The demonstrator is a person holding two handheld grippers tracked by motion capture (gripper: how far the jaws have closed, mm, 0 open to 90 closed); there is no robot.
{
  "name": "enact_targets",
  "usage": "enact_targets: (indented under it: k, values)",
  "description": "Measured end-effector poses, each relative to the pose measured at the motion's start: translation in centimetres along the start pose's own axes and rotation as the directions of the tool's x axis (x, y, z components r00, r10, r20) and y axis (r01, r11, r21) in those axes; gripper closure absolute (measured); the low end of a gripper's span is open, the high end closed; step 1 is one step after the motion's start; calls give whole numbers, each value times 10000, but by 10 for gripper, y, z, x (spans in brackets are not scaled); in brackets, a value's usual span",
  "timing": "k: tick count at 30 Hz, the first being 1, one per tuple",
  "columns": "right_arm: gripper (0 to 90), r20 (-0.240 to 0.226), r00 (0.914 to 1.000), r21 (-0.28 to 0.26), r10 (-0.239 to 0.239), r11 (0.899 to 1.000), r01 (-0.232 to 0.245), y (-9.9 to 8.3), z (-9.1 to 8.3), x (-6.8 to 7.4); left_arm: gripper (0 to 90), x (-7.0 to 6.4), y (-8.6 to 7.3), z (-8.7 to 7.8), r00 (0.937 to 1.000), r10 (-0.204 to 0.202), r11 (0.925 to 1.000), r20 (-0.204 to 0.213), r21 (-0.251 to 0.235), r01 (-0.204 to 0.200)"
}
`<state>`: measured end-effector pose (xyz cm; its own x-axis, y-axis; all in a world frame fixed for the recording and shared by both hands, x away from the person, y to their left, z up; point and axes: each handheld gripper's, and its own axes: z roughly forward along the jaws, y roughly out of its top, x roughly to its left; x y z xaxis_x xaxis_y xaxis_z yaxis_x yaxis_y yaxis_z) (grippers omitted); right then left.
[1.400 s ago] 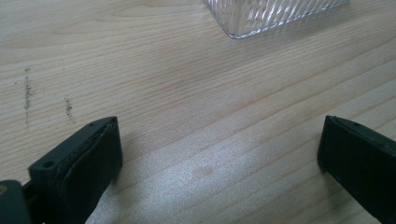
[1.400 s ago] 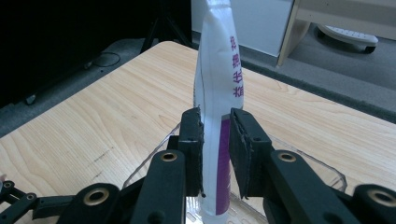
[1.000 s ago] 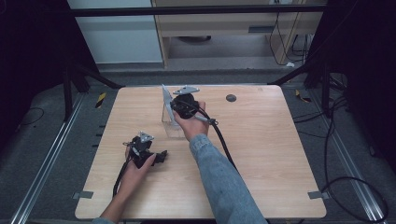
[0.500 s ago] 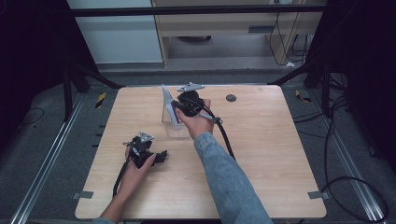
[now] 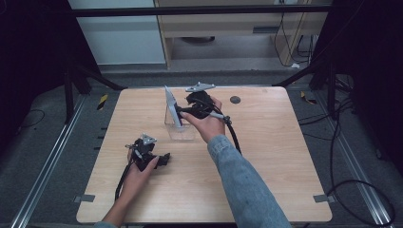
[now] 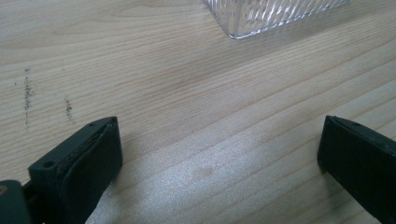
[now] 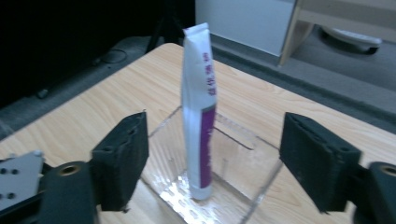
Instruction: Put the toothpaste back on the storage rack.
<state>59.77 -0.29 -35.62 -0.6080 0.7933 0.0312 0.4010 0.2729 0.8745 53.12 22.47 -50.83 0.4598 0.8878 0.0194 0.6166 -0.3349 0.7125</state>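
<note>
A: Quick check. Right hand pose?

B: My right gripper [image 5: 190, 110] sits at 12 o'clock of table centre, forearm in a denim sleeve [image 5: 242, 185] coming up from 6. In the right gripper view its jaws stand wide apart with nothing between the pads, either side of the tube.

A: And the tube?

B: The toothpaste tube [image 7: 198, 112] stands upright, cap down, inside the clear tray [image 7: 233, 186]. From above, the tube [image 5: 172, 105] leans slightly toward 11, and the tray [image 5: 183, 134] lies just at 6 of it.

A: Left side?

B: My left gripper [image 5: 164, 159] rests low on the table [image 5: 266, 156] at about 8 o'clock, well apart from the tray. Jaws wide, empty; its own view has bare wood between them and a corner of the tray [image 6: 275, 16] at 12.

A: Anything in the way?

B: A dark round spot [image 5: 235, 99] on the tabletop at 1 o'clock, off to the side. The cable [image 5: 234, 137] trails back along my sleeve.

A: Change since earlier?

B: Little. The right hand has shifted only slightly beside the tube; the left hasn't moved, and the tube stays standing in the tray.
</note>
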Motion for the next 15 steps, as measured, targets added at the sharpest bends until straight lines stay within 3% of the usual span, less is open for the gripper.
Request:
enact_targets:
  k: [5,9,15]
  values:
    - [135,472,9986,282,-225,9994,212,0,-6,-7,0,0,0,0,10000,5,10000,-6,-3,-5]
    - [114,387,9970,202,-672,9976,665,1,-13,-12,0,0,0,0,10000,4,10000,-4,-4,-4]
    - [122,427,9982,141,-423,9990,417,5,-20,-24,0,0,0,0,10000,-23,10000,-5,-31,22]
